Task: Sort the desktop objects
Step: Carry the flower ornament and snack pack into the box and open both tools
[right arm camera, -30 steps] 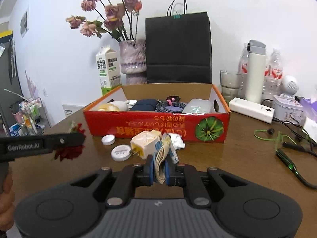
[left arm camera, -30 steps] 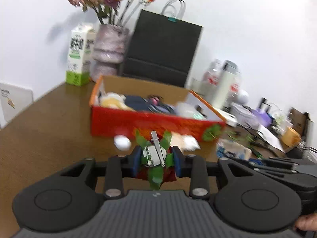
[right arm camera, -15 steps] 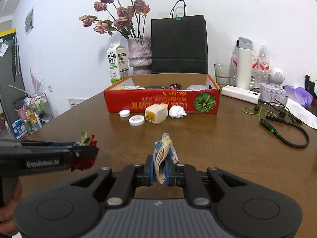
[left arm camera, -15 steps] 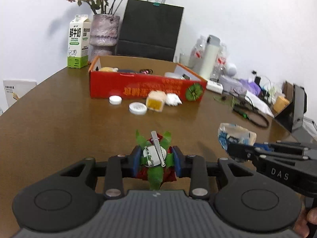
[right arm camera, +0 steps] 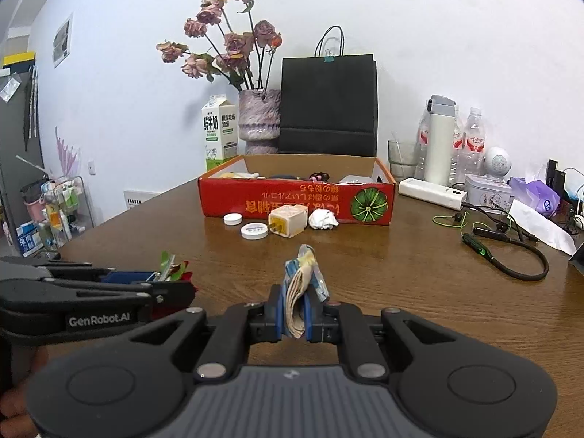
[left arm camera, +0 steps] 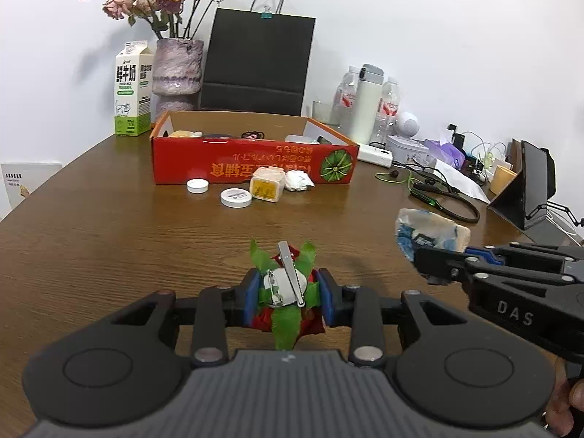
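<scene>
My left gripper (left arm camera: 286, 297) is shut on a red and green flower brooch (left arm camera: 288, 284) with a silver clip, held over the near part of the table. My right gripper (right arm camera: 296, 308) is shut on a blue and tan snack packet (right arm camera: 301, 284); it also shows in the left wrist view (left arm camera: 427, 231). The red cardboard box (left arm camera: 252, 166) holding several items stands at mid table. In front of it lie two white caps (left arm camera: 197, 185) (left arm camera: 236, 197), a yellow plug cube (left arm camera: 267, 184) and a crumpled tissue (left arm camera: 298, 180).
Behind the box stand a milk carton (left arm camera: 133, 89), a vase of dried roses (left arm camera: 177, 69) and a black paper bag (left arm camera: 257, 65). Bottles, a flask (left arm camera: 367, 104), cables, a neckband headset (left arm camera: 443, 200) and a tablet (left arm camera: 525, 189) crowd the right side.
Both grippers have pulled back from the red box toward the near table edge, each still holding its object. The box now looks farther away.
</scene>
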Tool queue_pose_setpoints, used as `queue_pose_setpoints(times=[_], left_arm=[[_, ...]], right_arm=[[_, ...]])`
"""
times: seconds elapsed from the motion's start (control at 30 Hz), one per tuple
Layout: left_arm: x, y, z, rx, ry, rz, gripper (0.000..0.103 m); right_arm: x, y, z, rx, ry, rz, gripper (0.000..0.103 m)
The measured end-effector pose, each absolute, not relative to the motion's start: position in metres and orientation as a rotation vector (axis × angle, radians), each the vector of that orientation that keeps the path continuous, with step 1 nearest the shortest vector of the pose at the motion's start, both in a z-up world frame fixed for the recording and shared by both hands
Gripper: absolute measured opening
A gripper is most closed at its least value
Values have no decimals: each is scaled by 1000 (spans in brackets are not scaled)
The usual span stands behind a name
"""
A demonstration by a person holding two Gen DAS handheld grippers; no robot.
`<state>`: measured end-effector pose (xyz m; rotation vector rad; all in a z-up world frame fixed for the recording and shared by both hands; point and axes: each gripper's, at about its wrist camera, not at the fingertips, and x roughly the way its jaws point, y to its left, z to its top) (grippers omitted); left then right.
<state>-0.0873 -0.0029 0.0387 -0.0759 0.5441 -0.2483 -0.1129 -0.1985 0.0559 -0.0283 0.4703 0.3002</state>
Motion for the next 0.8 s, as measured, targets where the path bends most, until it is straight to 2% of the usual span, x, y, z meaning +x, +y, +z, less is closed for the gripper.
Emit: queue_pose_setpoints(times=[0.33, 0.63, 0.8], left_arm=[[-43, 14, 65, -104, 480, -246, 34], [85, 23, 119, -146, 437, -267, 34], [151, 19, 125, -110, 432, -186, 34]], right_arm=[[-77, -199, 77, -29, 434, 330, 10], [42, -196, 126, -117, 382, 348, 10], [114, -186, 141, -179, 392, 341, 10]])
